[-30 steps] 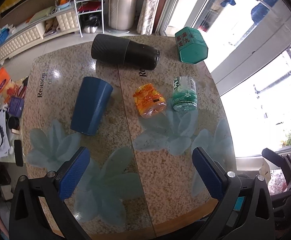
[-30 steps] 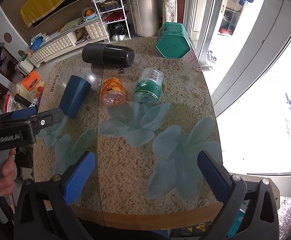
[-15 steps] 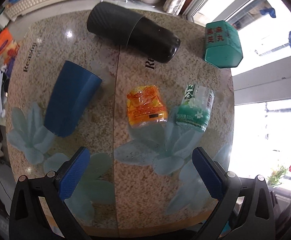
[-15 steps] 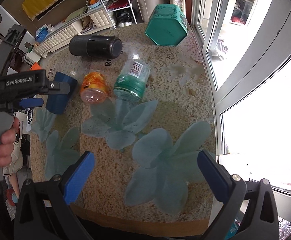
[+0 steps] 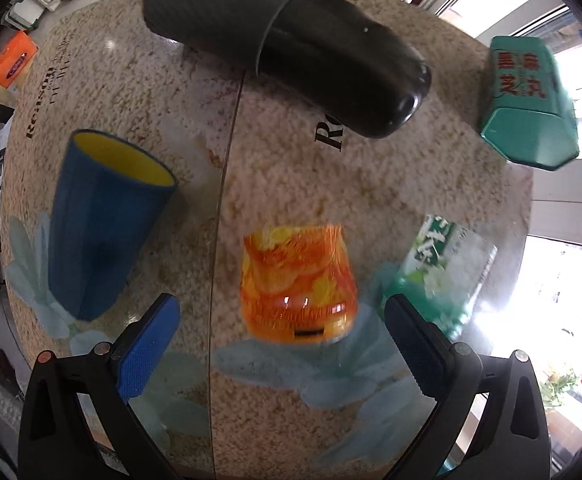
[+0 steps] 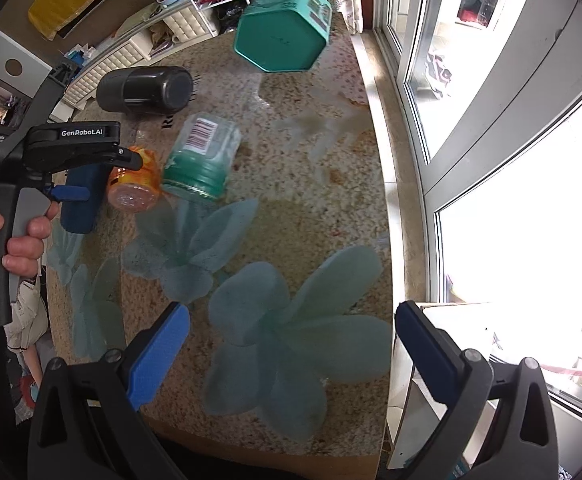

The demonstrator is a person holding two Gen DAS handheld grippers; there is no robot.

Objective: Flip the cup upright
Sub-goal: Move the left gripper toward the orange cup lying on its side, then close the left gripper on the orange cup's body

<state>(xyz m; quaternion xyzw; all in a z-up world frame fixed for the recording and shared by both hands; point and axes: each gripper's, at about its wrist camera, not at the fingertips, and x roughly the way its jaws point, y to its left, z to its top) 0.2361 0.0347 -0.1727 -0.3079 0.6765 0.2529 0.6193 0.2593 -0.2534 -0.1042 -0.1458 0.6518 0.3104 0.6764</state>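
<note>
Left gripper (image 5: 281, 334) jaws wide, empty, over the orange jar (image 5: 297, 284). Right gripper (image 6: 291, 344) also spread, empty, above the table (image 6: 311, 208). Blue cup (image 5: 103, 220) on its side left of jar, yellow mouth facing away. Black tumbler (image 5: 291, 36) lying beyond.

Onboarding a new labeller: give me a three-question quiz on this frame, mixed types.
1. True or false: the blue cup stands upright on the table.
2. Which item lies straight ahead between the left gripper fingers? A) orange jar B) black flask C) green tin
3. Fill in: the right gripper is ____ and holds nothing.

Key: 1 false, it lies on its side; 2 A; 3 open.
</note>
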